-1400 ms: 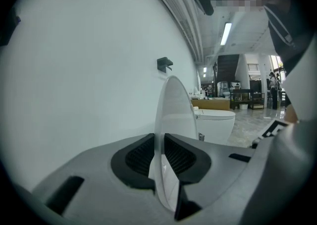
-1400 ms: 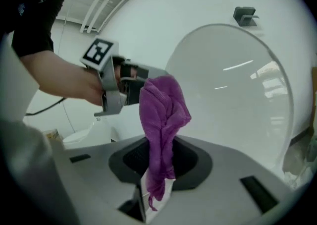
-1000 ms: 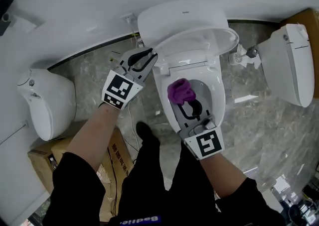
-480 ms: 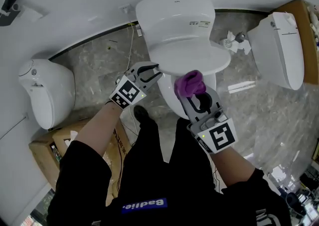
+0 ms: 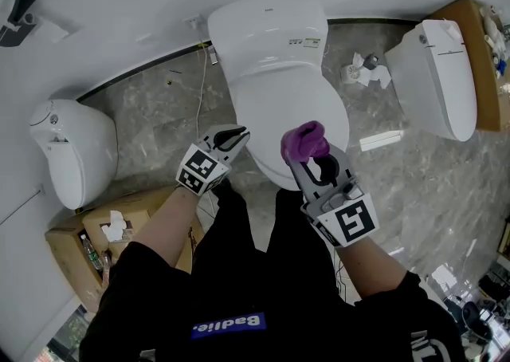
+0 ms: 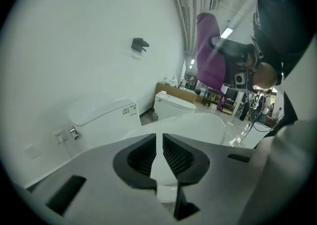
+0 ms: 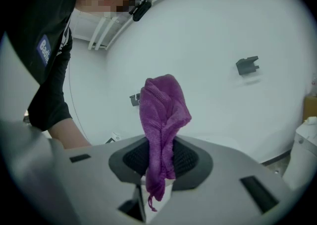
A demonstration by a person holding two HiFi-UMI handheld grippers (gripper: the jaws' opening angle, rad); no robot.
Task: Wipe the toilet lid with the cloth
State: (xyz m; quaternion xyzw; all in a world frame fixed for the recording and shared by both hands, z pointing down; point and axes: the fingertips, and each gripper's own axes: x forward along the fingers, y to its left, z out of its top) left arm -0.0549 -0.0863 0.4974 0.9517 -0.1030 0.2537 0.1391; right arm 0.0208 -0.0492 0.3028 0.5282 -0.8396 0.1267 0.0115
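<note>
The white oval toilet lid [image 5: 291, 101] is down but looks unwiped: right tongs [image 5: 307, 150] pinch the bunched purple cloth [image 5: 303, 139] at its five o'clock edge, while left tongs [image 5: 237, 136], closed and empty, sit at eight o'clock.

Lighting: bright, even, with soft shadows in my head view. Both gripper views: heavy fisheye bending, black vignette corners (foreground soft, I note). Ceiling strip light [image 6: 228, 32] glares mildly.

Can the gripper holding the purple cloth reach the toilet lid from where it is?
Probably yes. The right gripper, shut on the purple cloth, is right at the front edge of the closed toilet lid, with nothing between them. The left gripper is off to the side.
</note>
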